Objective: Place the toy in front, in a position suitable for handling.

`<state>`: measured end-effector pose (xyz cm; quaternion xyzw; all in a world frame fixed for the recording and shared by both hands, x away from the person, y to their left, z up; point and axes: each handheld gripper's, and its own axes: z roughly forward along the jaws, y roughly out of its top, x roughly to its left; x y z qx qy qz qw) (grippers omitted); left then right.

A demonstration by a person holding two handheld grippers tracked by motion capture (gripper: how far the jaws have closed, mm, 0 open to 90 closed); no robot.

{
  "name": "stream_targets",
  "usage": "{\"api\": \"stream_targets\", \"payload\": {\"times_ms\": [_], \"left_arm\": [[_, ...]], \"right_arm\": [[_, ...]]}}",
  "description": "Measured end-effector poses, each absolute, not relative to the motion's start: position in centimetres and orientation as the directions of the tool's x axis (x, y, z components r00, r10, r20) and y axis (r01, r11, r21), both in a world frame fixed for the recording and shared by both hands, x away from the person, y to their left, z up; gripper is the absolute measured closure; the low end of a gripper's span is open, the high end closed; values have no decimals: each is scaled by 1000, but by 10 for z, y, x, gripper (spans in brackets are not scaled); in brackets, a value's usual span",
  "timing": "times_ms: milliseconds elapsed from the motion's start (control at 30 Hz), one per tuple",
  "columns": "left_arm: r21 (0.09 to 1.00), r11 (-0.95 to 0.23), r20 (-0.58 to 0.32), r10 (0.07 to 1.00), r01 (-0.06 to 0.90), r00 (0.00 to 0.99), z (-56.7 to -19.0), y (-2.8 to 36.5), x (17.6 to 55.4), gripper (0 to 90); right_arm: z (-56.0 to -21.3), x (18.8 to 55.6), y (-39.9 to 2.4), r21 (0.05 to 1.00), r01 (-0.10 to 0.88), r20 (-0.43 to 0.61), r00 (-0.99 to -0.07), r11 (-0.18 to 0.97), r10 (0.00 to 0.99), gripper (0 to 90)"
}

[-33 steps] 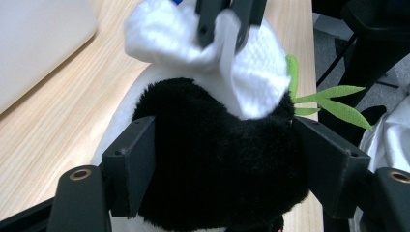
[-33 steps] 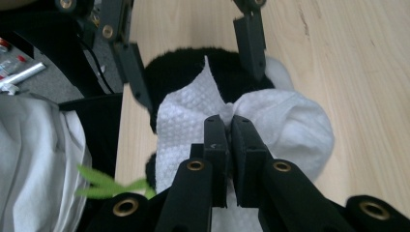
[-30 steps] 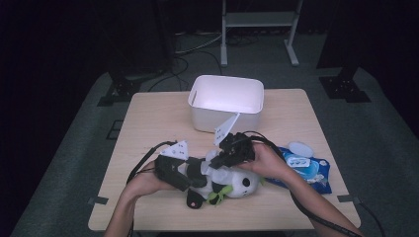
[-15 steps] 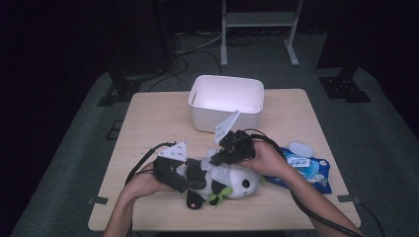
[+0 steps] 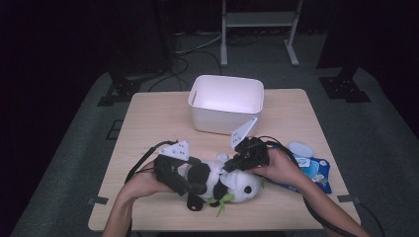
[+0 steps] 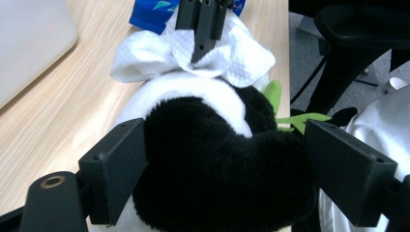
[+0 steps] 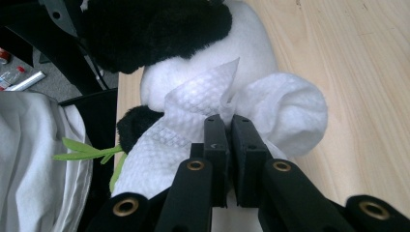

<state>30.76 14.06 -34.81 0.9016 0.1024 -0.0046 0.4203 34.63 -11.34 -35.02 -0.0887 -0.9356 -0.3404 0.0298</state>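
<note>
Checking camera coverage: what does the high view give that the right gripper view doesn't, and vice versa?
High view: the white bin and the blue wipes pack.
Right gripper view: close detail, with the right gripper jaws shut on a white wipe that lies against the panda toy.
Shared: the panda toy, its green leaves, the right gripper and the wooden table.

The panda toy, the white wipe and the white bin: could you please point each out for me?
panda toy [image 5: 236, 185], high view, on its white head.
white wipe [image 7: 290, 108], right gripper view, on the bunched fold right of the jaws.
white bin [image 5: 222, 120], high view, on its front wall.
</note>
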Motion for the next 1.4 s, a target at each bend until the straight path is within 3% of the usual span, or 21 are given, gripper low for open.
{"api": "stream_targets", "payload": {"times_ms": [300,400,767,1400], "left_arm": [[754,-616,-117,215,227,970,-348,138,317,135],[705,-663,-100,259,252,961,-354,136,322,136],[679,-689,-121,237,255,964,-369,127,322,149],[643,-723,-116,233,252,966,-367,121,321,165]], "right_arm": [[-351,342,-108,629,171,116,-985,758,125,851],[-350,339,-104,632,157,120,-987,759,105,851],[-339,335,-84,649,111,99,-993,753,61,851],[-339,339,-170,638,248,123,-967,729,222,850]]}}
